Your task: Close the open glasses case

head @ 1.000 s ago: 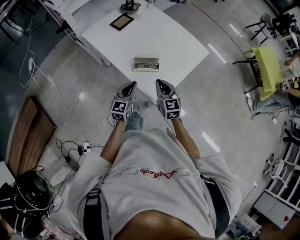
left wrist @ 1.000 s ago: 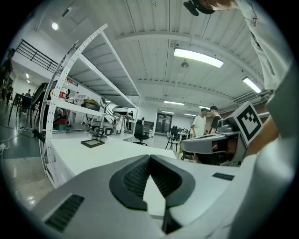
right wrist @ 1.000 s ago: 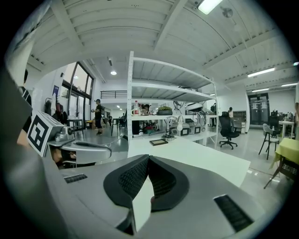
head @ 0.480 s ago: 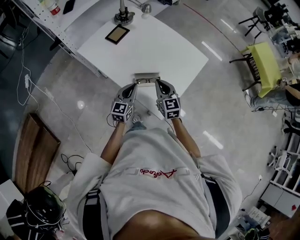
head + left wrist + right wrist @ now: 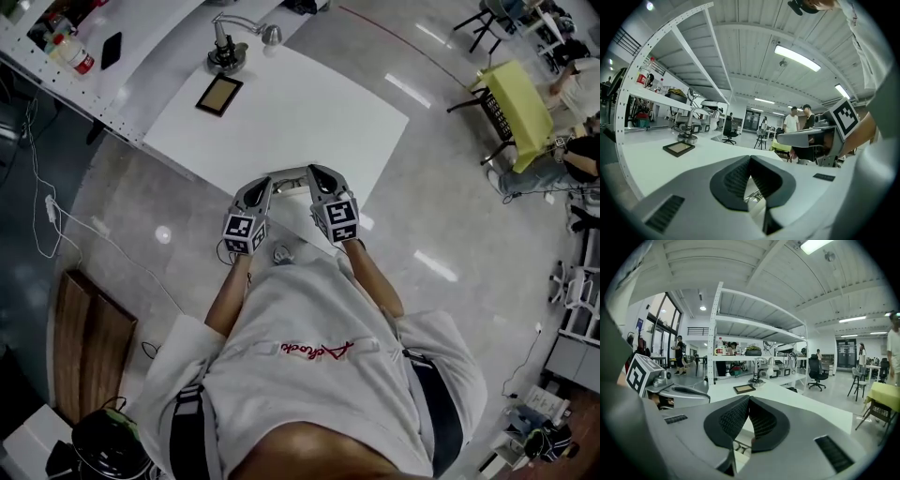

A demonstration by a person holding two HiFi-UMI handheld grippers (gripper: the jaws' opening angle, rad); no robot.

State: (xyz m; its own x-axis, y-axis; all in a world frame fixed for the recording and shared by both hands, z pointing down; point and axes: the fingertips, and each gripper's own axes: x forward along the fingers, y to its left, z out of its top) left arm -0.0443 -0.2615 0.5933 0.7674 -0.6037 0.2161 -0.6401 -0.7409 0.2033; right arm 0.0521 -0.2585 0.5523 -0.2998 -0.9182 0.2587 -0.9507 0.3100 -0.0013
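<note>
The open glasses case [image 5: 288, 174] lies near the front edge of the white table [image 5: 309, 103], mostly hidden between my two grippers. My left gripper [image 5: 265, 182] is at its left end and my right gripper [image 5: 313, 172] at its right end, both shut and holding nothing. In the left gripper view the jaws [image 5: 750, 157] meet at the tips, and the case with glasses [image 5: 754, 195] shows just below and beyond them. In the right gripper view the jaws [image 5: 749, 397] are likewise shut above the case [image 5: 739, 446]. I cannot tell whether either gripper touches the case.
A dark framed slab [image 5: 218, 94] and a metal stand with a lamp arm [image 5: 225, 52] are at the table's far left. A shelf bench [image 5: 66, 52] with a bottle runs along the left. A yellow table [image 5: 520, 98] and people are far right.
The person has stepped up to the table. Both grippers moved forward from over the floor to the case at the table's front edge, staying shut.
</note>
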